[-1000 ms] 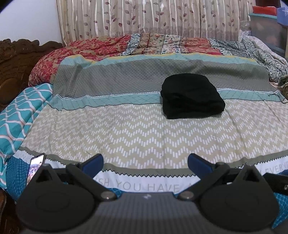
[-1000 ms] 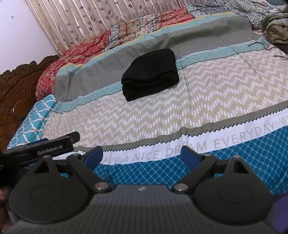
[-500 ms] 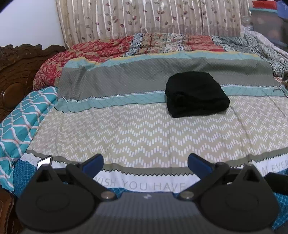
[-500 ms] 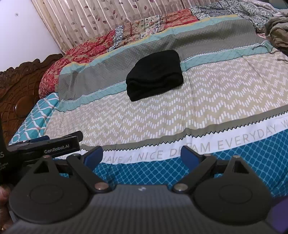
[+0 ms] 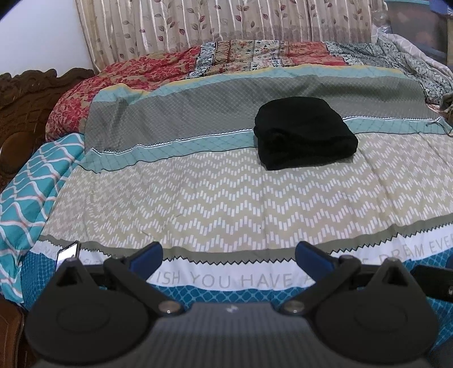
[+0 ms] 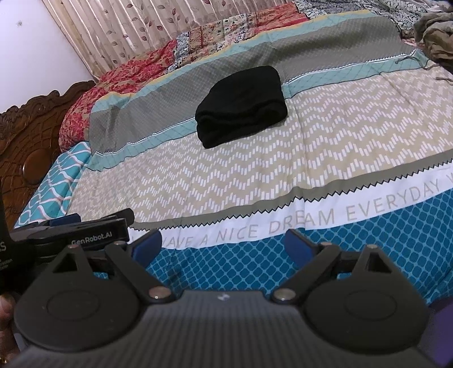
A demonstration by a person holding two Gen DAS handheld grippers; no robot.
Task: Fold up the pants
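The black pants [image 5: 304,133] lie folded in a compact bundle on the bed, on the teal and zigzag stripes; they also show in the right wrist view [image 6: 240,106]. My left gripper [image 5: 229,254] is open and empty, held over the bed's near edge, well short of the pants. My right gripper [image 6: 223,243] is open and empty, also at the near edge. The left gripper's body [image 6: 85,235] shows at the left of the right wrist view.
A patterned bedspread [image 5: 215,198] covers the bed. A carved wooden headboard [image 5: 19,113] stands at the left. A red floral quilt [image 5: 147,68] and curtains [image 5: 226,22] are at the back. Crumpled clothes [image 6: 436,34] lie at the far right. A phone [image 5: 67,251] rests near the left edge.
Both grippers have shifted slightly, so the view has drifted; the pants sit a little further right in the left wrist view. The pants have not moved on the bed.
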